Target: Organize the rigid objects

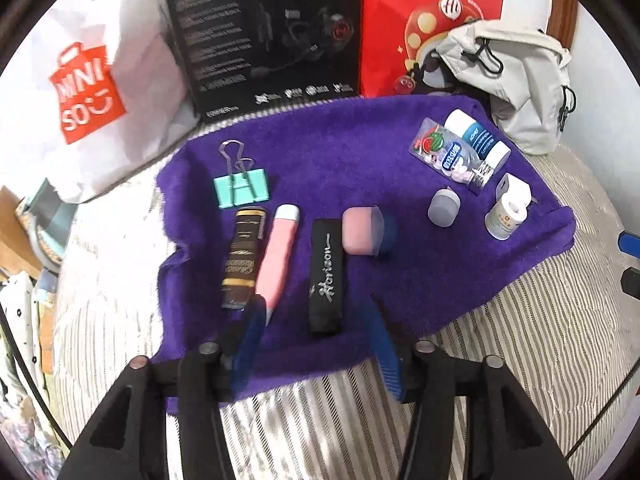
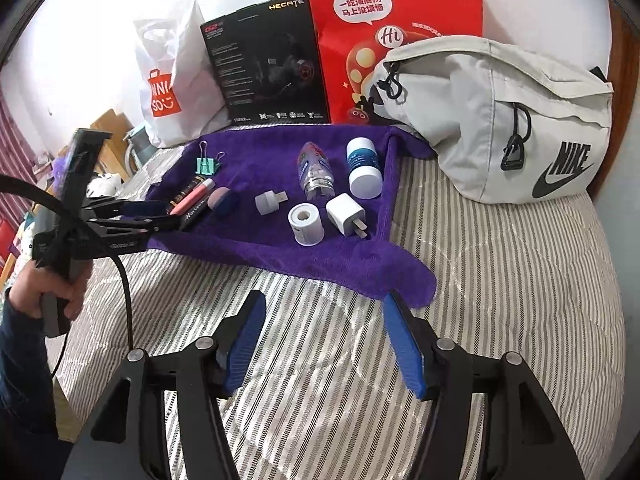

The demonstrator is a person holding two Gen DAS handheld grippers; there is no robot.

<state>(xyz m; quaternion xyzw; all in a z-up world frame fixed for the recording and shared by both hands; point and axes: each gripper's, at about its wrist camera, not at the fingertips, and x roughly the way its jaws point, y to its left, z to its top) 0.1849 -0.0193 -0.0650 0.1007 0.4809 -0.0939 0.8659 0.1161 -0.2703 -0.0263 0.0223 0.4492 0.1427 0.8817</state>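
A purple towel (image 1: 360, 152) (image 2: 280, 256) holds a teal binder clip (image 1: 242, 190), a black-gold tube (image 1: 242, 258), a pink pen (image 1: 276, 260), a black Horizon case (image 1: 327, 276) (image 2: 196, 213), a pink-blue sponge (image 1: 366, 230), a grey plug (image 1: 443, 208), a white jar (image 2: 306, 224), a white charger (image 2: 347, 214), a clear bottle (image 2: 316, 172) and a white-blue bottle (image 2: 363, 168). My left gripper (image 1: 316, 307) (image 2: 176, 216) is open, its fingers on either side of the case's near end. My right gripper (image 2: 325, 300) hangs open and empty over the striped bedding, in front of the towel.
A grey Nike bag (image 2: 500, 120), a red paper bag (image 2: 396, 40), a black box (image 2: 268, 64) and a white Miniso bag (image 2: 176, 80) line the back of the bed. A hand (image 2: 60, 288) holds the left gripper's handle. Striped bedding (image 2: 500, 280) stretches to the right.
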